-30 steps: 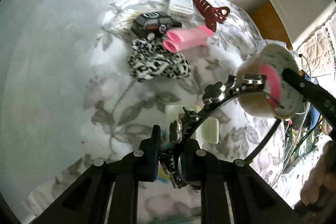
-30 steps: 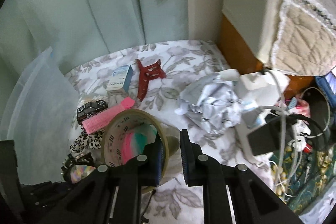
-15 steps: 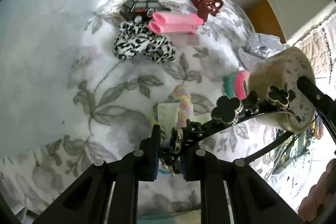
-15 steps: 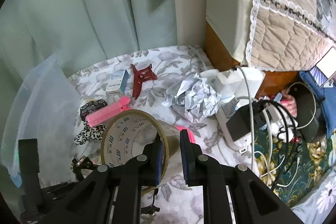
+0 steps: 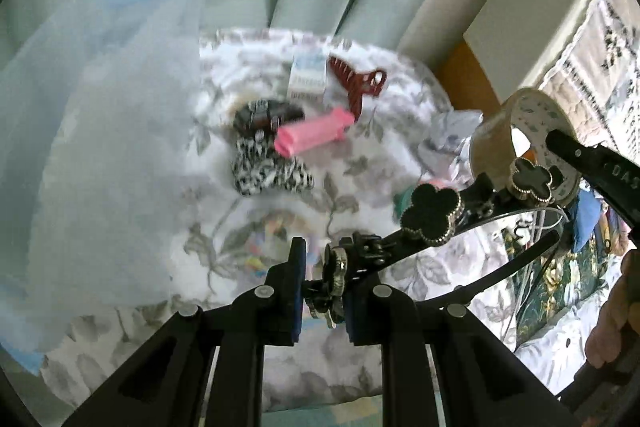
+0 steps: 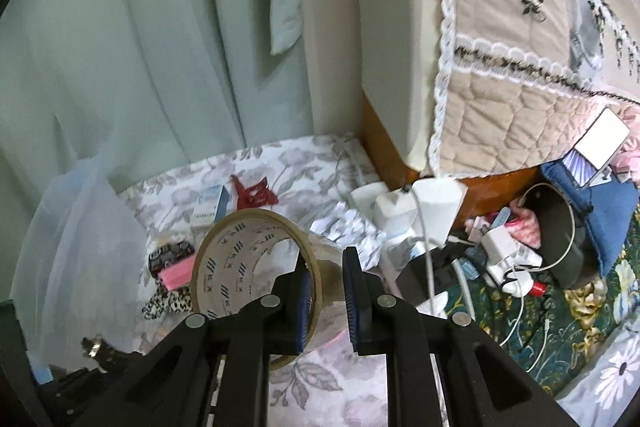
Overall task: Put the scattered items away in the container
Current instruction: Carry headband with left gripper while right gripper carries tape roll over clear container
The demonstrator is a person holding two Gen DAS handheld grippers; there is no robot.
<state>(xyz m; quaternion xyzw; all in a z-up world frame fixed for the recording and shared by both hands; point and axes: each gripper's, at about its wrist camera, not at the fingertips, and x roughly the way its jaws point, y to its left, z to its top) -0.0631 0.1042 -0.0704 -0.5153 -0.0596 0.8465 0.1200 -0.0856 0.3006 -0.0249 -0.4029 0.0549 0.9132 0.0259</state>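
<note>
Left gripper [image 5: 322, 291]: you've got it clamped on the headband [image 5: 430, 223], pads pinching one end of the band at lower centre of the left view, the clover charms arcing off to the right.
Right gripper [image 6: 326, 301]: closed across the wall of the tape roll [image 6: 256, 267], one finger inside the ring, one outside, roll sitting left of centre in the right view.
Headband handling: thin and springy, I'd say, and the charms look like the fragile bit (keep the pads on the bare band, not on a charm). Held by one end, it may swing.
Tape roll handling: stiff, light, glossy on the outside, so likely to slip if you loosen; the wall grip you have looks the sound one.
Container [image 5: 100, 131]: the clear plastic bin fills the left side of the left view, its wall frosted. I can't make out anything inside it from here.
Left on the cloth [image 5: 360, 163]: pink roller [image 5: 312, 133], leopard scrunchie [image 5: 268, 173], dark toy car [image 5: 266, 115], small box [image 5: 308, 79], red claw clip [image 5: 356, 85], all clustered upper centre (blurred, mind).
Also there: crumpled paper [image 6: 352, 227] right of the tape roll, chargers and cables beyond it.
Judgement: both loads look ready to go left, over the bin's rim.
</note>
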